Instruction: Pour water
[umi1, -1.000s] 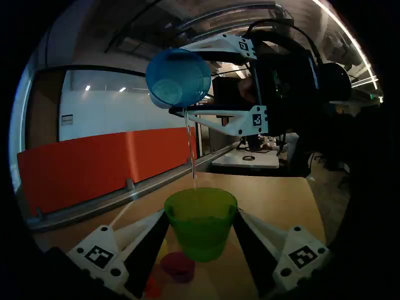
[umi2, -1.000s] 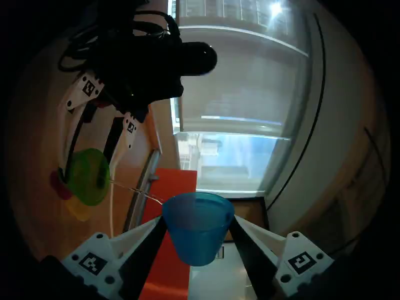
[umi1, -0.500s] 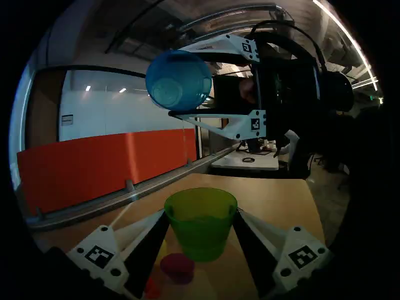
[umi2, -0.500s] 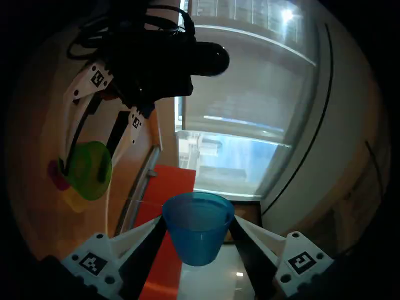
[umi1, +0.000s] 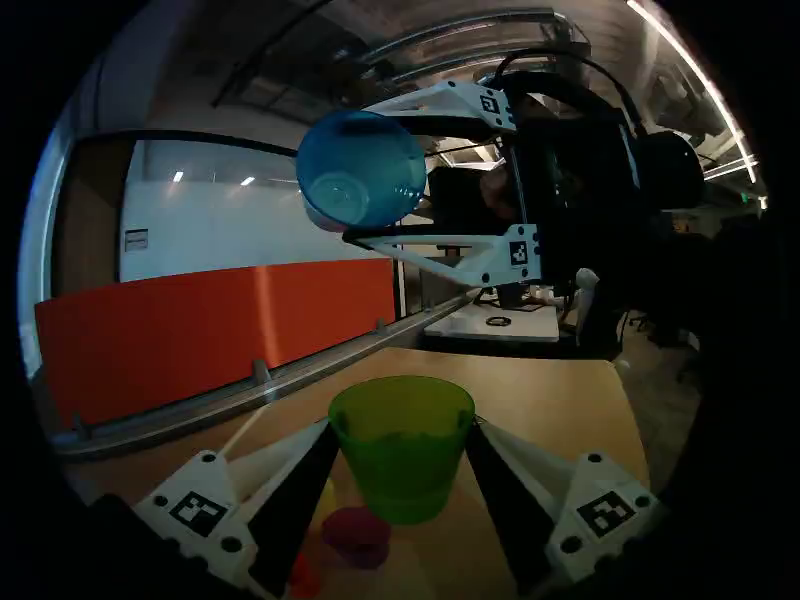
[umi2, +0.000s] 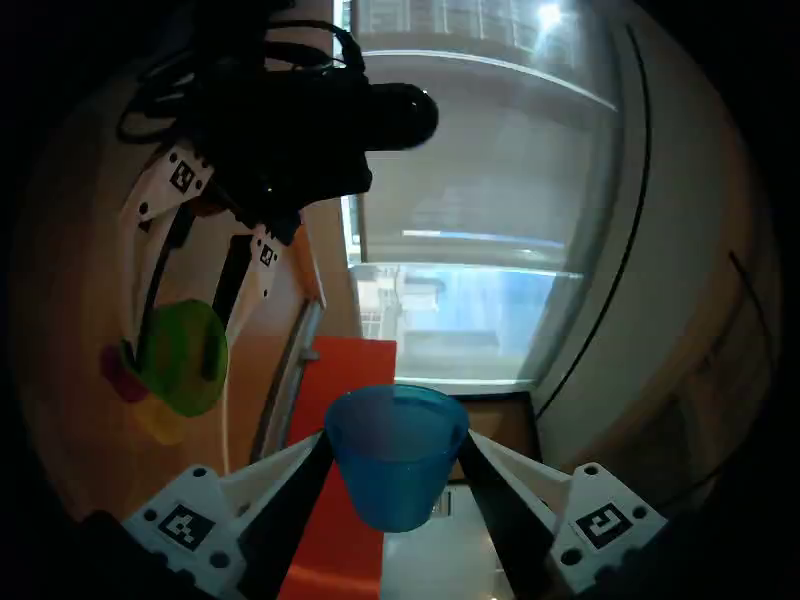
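Observation:
In the left gripper view my left gripper is shut on a green cup, held upright over the wooden table. Above it hangs a blue cup, tipped on its side with its mouth facing me, held by my right gripper. No water falls from it. In the right gripper view my right gripper is shut on the blue cup, and the green cup sits at the left between the left gripper's fingers.
A magenta cup and a yellow one stand on the table under the green cup. An orange panel with a metal rail runs along the table's far edge. A person's dark sleeve and cables are behind the right gripper.
A thin stream of water ran from the blue cup into the green cup one second ago. It has stopped, and the blue cup has shifted slightly; the green cup stays put.

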